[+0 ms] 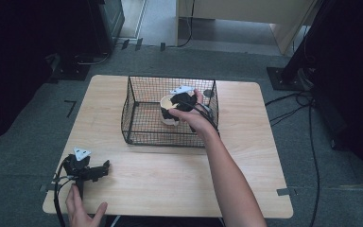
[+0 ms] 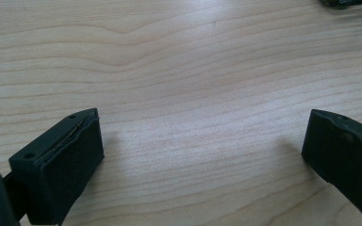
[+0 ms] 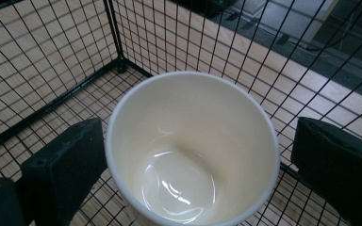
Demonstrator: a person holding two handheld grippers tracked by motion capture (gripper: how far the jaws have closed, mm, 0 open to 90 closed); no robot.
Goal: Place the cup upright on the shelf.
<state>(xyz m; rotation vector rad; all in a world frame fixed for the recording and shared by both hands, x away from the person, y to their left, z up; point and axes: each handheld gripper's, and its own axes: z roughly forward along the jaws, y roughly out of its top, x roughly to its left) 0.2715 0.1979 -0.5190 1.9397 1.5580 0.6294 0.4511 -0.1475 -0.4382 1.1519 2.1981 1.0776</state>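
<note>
One cup (image 3: 191, 155) stands in one wire basket (image 1: 137, 123) between the right gripper's (image 3: 193, 160) parted jaws; the left gripper (image 2: 202, 155) gapes empty.

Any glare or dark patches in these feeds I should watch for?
Right gripper view: bright glints on the glossy inside of the cup. Left gripper view: soft shadows beside the jaws on the table. High view: room edges very dark, table evenly lit.

Black two-jaw claws (image 1: 105, 165), grey three-cornered top plates (image 1: 81, 152), trailing black cables (image 1: 56, 198).

High view looks down on the table (image 1: 170, 175); claw views sit close above tabletop and basket (image 3: 52, 101).
</note>
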